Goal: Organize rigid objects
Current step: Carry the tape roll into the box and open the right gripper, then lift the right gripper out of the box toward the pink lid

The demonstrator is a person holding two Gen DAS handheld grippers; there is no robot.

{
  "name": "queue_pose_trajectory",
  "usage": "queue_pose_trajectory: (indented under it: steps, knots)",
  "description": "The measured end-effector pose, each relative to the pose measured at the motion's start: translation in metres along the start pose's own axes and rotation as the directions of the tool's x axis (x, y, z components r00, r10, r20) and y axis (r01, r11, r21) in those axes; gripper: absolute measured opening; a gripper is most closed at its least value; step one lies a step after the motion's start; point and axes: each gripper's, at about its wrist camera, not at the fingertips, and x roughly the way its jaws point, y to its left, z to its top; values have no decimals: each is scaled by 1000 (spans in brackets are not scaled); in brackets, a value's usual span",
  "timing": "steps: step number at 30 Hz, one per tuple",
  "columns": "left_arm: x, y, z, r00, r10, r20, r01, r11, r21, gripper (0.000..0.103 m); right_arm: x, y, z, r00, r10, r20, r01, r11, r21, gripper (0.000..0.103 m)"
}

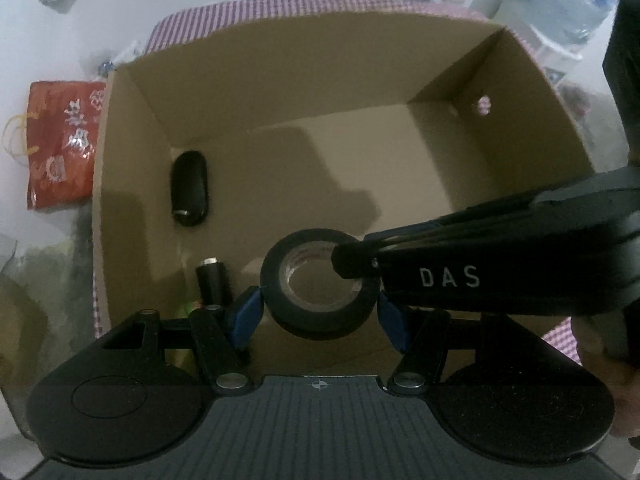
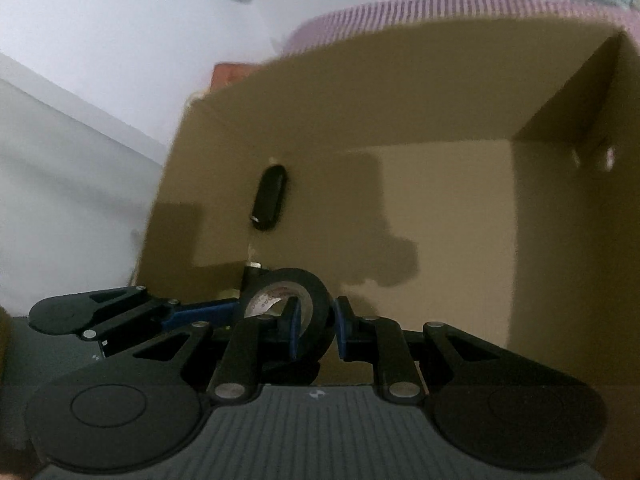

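Black tape roll [image 1: 320, 292], a glossy ring with a pale cardboard core, hangs over the open cardboard box [image 1: 280, 80], gripped by both tongs at once. The left gripper [image 1: 318, 316] spans the roll's outer rim, its blue pads [image 1: 246, 316] pressing the left and right edges, jaws about half spread. The right gripper [image 2: 314, 328] pinches the roll's wall, one blue pad inside the core hole and the other on the outside, jaws narrow; in the left wrist view its black finger [image 1: 354, 260] reaches in from the right and covers part of the core.

Beneath the roll, on the matte brown box floor, lies a small black cylinder with a metal tip [image 1: 212, 280], just to the left of the left gripper. Farther back sits a smooth, rounded black oblong object [image 1: 190, 188], well apart from the roll. The box walls are plain corrugated card. The box rests on a pink checked cloth [image 1: 280, 6]. A red printed pouch [image 1: 60, 144] lies outside the left wall.
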Motion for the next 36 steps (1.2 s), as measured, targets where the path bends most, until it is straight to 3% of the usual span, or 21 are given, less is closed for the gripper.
queue_pose_trajectory:
  steps: [5, 10, 17, 22, 29, 32, 36]
  knots:
    - [7, 5, 1, 1000, 11, -28, -11, 1000, -15, 63, 15, -4, 4, 999, 21, -46, -19, 998, 54, 20]
    - [1, 8, 6, 1000, 24, -5, -24, 999, -29, 63, 25, -6, 2, 996, 66, -58, -60, 992, 111, 21]
    - [-25, 4, 0, 997, 37, 73, -35, 999, -22, 63, 2, -15, -4, 989, 145, 34, -148, 976, 160, 21]
    - [-60, -1, -11, 986, 19, 163, -16, 1000, -17, 63, -45, -22, -21, 956, 235, 174, -265, 948, 177, 21]
    - [-116, -8, -40, 955, -64, 290, 67, 998, -3, 63, -115, -42, -84, 876, 314, 367, -397, 900, 178, 21]
    - [-139, -12, -57, 936, -111, 334, 112, 994, 17, 63, -140, -54, -119, 851, 307, 426, -409, 896, 171, 21]
    - [-153, -15, -81, 918, -168, 360, 164, 986, 41, 65, -161, -62, -162, 844, 254, 473, -368, 915, 165, 22]
